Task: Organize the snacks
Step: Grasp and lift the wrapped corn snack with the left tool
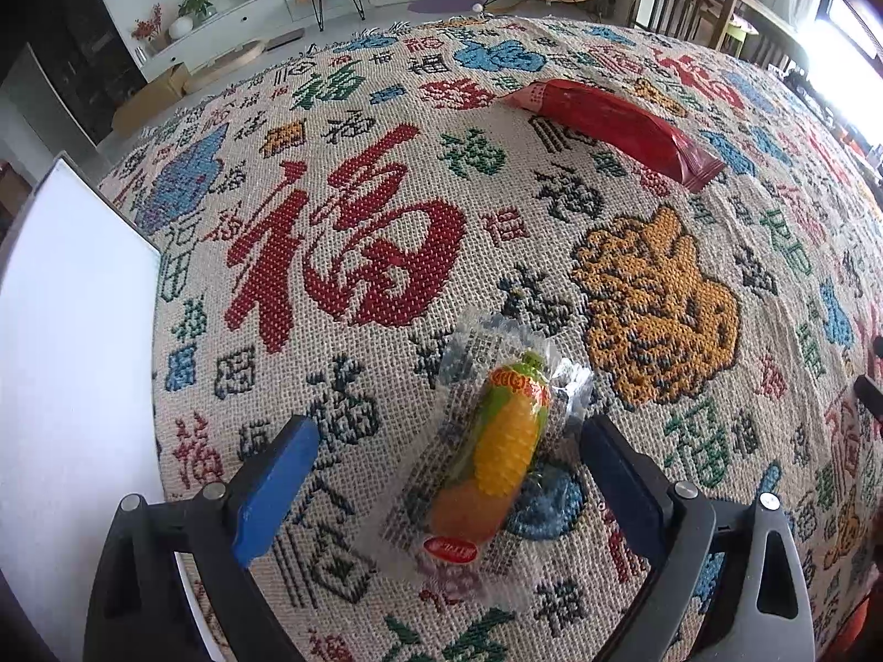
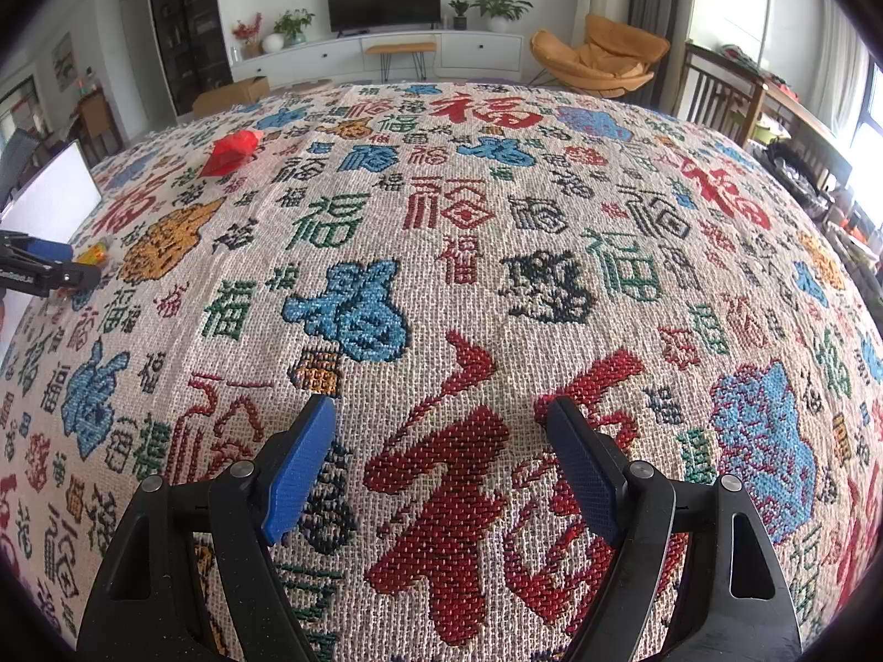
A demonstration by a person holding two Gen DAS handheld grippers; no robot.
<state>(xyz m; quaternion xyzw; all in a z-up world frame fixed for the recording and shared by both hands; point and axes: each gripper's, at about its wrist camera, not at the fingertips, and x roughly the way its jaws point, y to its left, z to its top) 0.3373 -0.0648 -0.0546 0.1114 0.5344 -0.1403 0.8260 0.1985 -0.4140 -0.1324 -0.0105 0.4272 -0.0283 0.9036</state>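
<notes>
**Corn snack lined up between the left gripper's 2 fingers**

Because the corn-shaped snack (image 1: 499, 460) in its clear wrapper lies on the patterned cloth (image 1: 386, 176) directly under the left gripper (image 1: 450, 455), the coming move turns on how that packet sits against the 2 blue pads. Its long axis runs from near the camera away toward the far side of the table, tilted slightly to the right, so it lies roughly along the fingers rather than across them. That leaves the narrow width of the packet facing the pads, which I judge a good line for a pinch. The jaws stand wide apart and neither pad touches the wrapper; the right pad is nearer to the crinkled edge than the left one.

Well apart from it, farther across the cloth and to the right, a red snack packet (image 1: 612, 129) lies with its long axis slanting across the view. A white box (image 1: 66, 342) edge stands at the left of the table.

From the right wrist view, the right gripper (image 2: 441, 463) hangs open over bare cloth with nothing between its fingers, and the corn snack shows only small at the far left, beside the left gripper. The left hand is plainly the nearer 1.
</notes>
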